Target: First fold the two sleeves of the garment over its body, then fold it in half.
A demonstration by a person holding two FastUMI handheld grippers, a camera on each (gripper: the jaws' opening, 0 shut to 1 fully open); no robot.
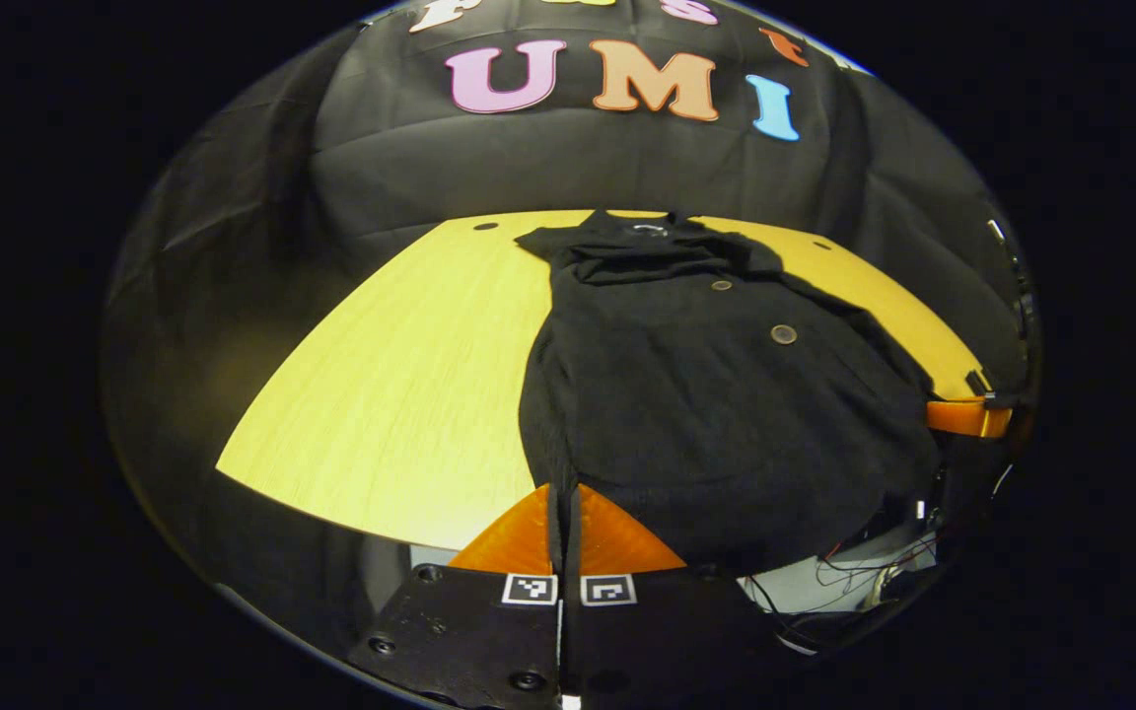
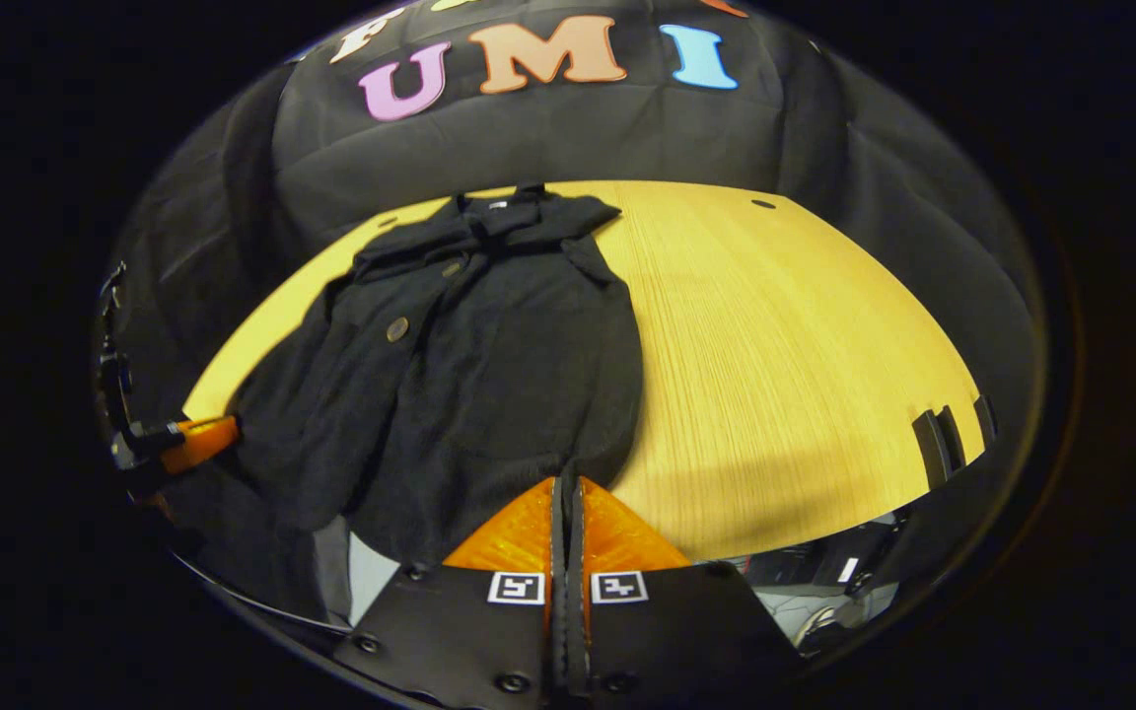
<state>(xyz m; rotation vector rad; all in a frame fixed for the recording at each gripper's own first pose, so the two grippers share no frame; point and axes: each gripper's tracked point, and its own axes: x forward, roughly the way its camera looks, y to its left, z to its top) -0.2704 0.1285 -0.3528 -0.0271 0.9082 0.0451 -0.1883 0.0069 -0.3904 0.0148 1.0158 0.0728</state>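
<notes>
A black garment (image 1: 716, 394) of thick, matte, slightly nubby cloth lies spread on a pale wooden table (image 1: 410, 394) with fine straight grain and a curved far edge. Its collar end lies toward the booth wall and its rounded hem hangs over the table's near edge. Round buttons (image 1: 783, 334) run down its front, and both sleeves appear already laid in over the body, leaving a long bell-shaped outline. In the left gripper view, the left gripper (image 1: 565, 513) sits at the hem's left corner, its two wedge-shaped fingers pressed together with a thin fold of the black cloth pinched between them; the other gripper shows at the hem's far side. In the right gripper view, the right gripper (image 2: 565, 508) meets the hem's right corner, fingers likewise closed on a strip of the fabric. This view also shows dark slotted brackets (image 2: 938, 444) on the table edge, well apart from the garment.
</notes>
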